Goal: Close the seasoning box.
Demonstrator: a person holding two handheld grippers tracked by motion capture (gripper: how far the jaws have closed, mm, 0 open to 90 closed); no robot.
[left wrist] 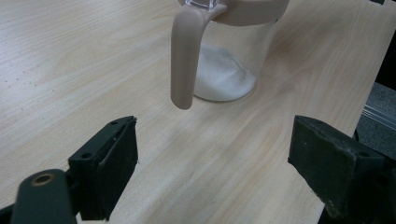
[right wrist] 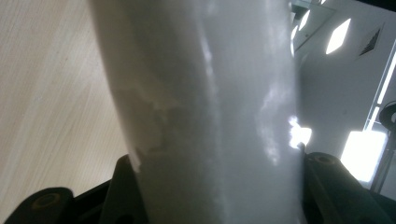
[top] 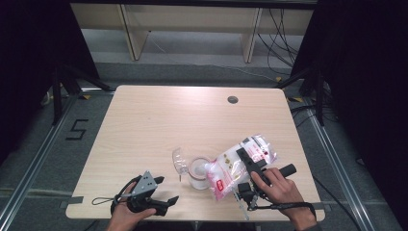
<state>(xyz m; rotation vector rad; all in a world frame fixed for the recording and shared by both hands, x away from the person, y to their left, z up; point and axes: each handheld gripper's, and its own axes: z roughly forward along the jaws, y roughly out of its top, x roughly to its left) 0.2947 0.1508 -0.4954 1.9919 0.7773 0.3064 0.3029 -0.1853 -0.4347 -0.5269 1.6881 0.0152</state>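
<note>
One wooden counter (top: 144,125) carries one clear jug (top: 195,172) with a beige handle and rim, a layer of white powder in its bottom, and one clear hinged lid (top: 180,160) standing open on it. There is one plastic bag (top: 238,166) of white powder with red print, one cable hole (top: 233,99) in the counter top, and one black "5" mark (top: 77,129) on the floor. Two grippers are present, the left gripper (top: 166,190) and the right gripper (top: 244,156), each in one hand.
</note>
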